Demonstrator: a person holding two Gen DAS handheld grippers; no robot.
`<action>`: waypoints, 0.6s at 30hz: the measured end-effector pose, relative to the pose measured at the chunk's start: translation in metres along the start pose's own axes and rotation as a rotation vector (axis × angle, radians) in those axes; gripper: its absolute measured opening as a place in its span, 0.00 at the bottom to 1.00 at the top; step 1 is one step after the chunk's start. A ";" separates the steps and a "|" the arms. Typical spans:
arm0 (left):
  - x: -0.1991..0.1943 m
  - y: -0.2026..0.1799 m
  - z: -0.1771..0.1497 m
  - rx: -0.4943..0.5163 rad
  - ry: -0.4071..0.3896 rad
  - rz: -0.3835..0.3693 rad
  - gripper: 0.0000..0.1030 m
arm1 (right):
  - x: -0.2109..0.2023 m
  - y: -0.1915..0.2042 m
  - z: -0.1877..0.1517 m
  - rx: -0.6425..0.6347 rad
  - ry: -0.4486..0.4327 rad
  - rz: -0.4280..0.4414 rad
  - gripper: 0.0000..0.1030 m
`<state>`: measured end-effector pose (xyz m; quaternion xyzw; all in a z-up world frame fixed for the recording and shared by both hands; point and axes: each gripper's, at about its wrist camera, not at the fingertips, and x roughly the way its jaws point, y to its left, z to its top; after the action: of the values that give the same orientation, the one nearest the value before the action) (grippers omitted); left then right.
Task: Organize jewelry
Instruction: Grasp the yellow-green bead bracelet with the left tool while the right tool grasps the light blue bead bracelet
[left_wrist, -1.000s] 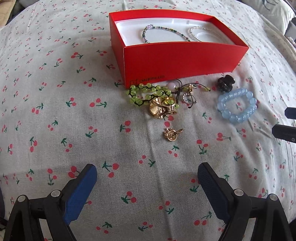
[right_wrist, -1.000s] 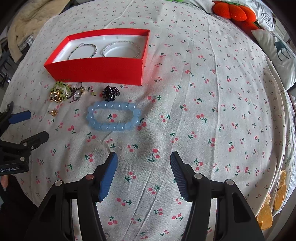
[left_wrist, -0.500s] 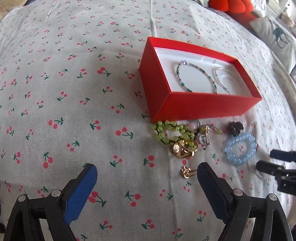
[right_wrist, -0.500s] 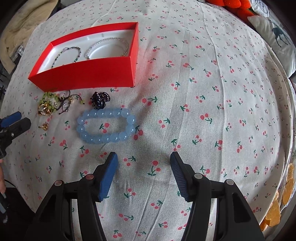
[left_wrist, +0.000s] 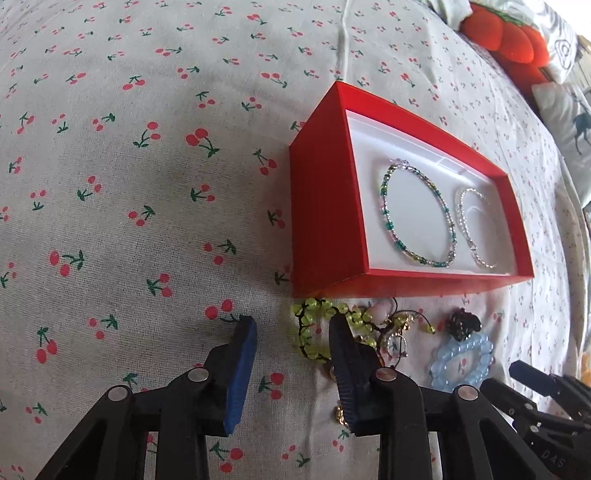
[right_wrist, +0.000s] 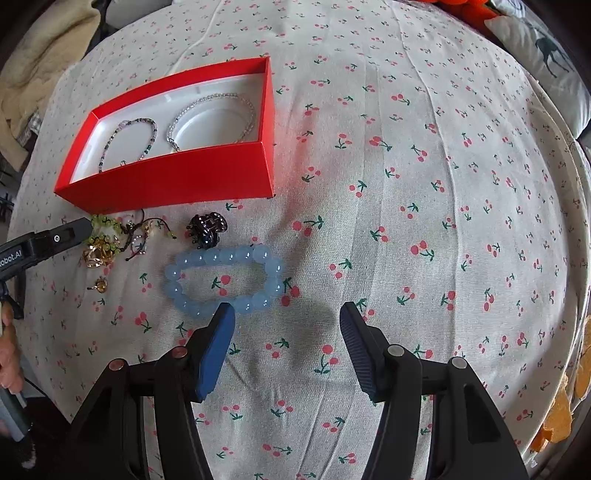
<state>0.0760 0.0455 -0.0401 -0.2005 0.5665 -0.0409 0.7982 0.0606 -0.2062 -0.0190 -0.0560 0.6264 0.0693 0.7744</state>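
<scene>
Place: a cloth (right_wrist: 406, 221) with a cherry print covers the surface; a red box (right_wrist: 177, 181) stands on it, open on top.

Already in the box: two thin bead bracelets lie flat on the white floor, a green-toned one (left_wrist: 417, 214) and a silver one (left_wrist: 476, 229) beside it.

Loose jewelry: all of it lies on the cloth just in front of the long wall of the box. There is a green bead bracelet (left_wrist: 317, 332) tangled with dark cord, a gold piece (right_wrist: 96, 254) touching it, a small gold charm (right_wrist: 101, 285) a little apart, a dark hair claw (right_wrist: 207, 229) and a blue bead bracelet (right_wrist: 225, 280).

Left gripper (left_wrist: 291, 325): the jaws are released, with a moderate gap and nothing between them. The right finger already lies over the green bead bracelet, the left finger is on bare cloth.

Right gripper (right_wrist: 286, 314): the jaws are wide apart and empty. It hovers above the cloth.

Key relation: the green bead bracelet lies slightly to the right of the gap of the left gripper, very near the tips, so the left hand is clearly the nearer one for it. The blue bead bracelet lies ahead and left of the right gripper, its long axis across the view, and the left finger nearly touches its near edge.

Judgement: the next pick probably belongs to the left hand, which needs a small shift to the right to center the beads.

Risk: the cord tangle may drag the gold piece along.
</scene>
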 end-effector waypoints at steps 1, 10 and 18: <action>0.001 0.000 0.001 -0.003 -0.005 0.010 0.26 | 0.000 0.000 0.000 0.004 -0.001 0.000 0.60; 0.009 -0.012 0.000 0.068 -0.032 0.100 0.16 | 0.015 -0.001 0.022 0.040 -0.003 -0.006 0.60; 0.015 -0.029 -0.007 0.164 -0.053 0.193 0.07 | 0.031 0.005 0.031 0.064 -0.028 -0.042 0.60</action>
<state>0.0792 0.0128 -0.0451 -0.0801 0.5565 -0.0050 0.8270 0.0960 -0.1952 -0.0424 -0.0434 0.6162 0.0340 0.7857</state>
